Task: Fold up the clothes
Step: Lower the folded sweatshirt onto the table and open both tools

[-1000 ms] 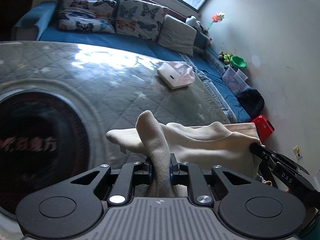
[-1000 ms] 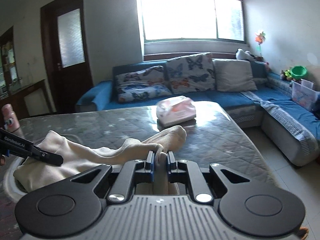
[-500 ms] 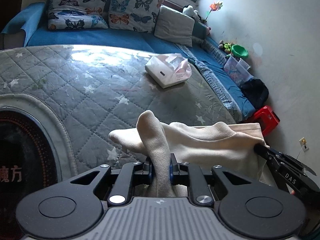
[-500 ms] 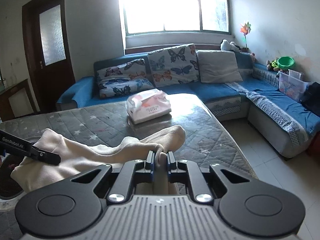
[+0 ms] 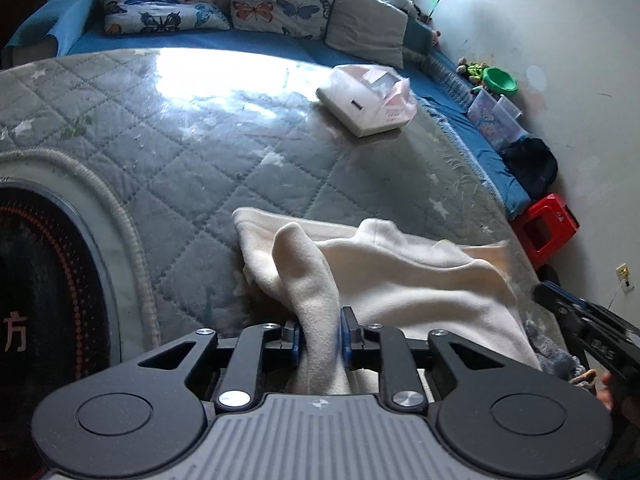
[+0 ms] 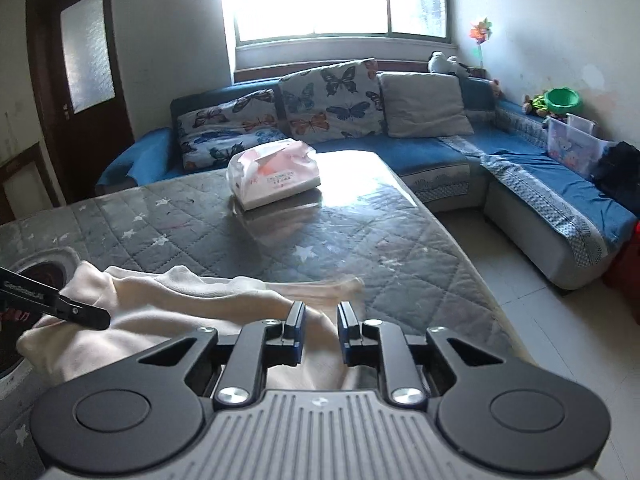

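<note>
A cream fleece garment [image 5: 400, 276] lies on the quilted grey table cover [image 5: 200, 152], partly folded over itself. My left gripper [image 5: 320, 336] is shut on a fold of the garment that sticks up between its pads. My right gripper [image 6: 320, 330] is open; the garment [image 6: 168, 312] lies flat under and ahead of it, with a blurred cuff [image 6: 340, 286] just beyond the tips. The right gripper shows at the right edge of the left wrist view [image 5: 576, 320], apart from the cloth. The left gripper shows at the left of the right wrist view [image 6: 72, 312].
A pink and white tissue pack [image 6: 276, 176] sits on the far part of the table. A round dark inset [image 5: 40, 300] with a pale rim is at the table's left. A blue corner sofa [image 6: 520, 160] runs behind and to the right. A red stool [image 5: 544, 224] stands on the floor.
My right gripper has opened and let go of the garment, which has dropped flat onto the table. My left gripper still holds its fold and has come lower and closer to the table.
</note>
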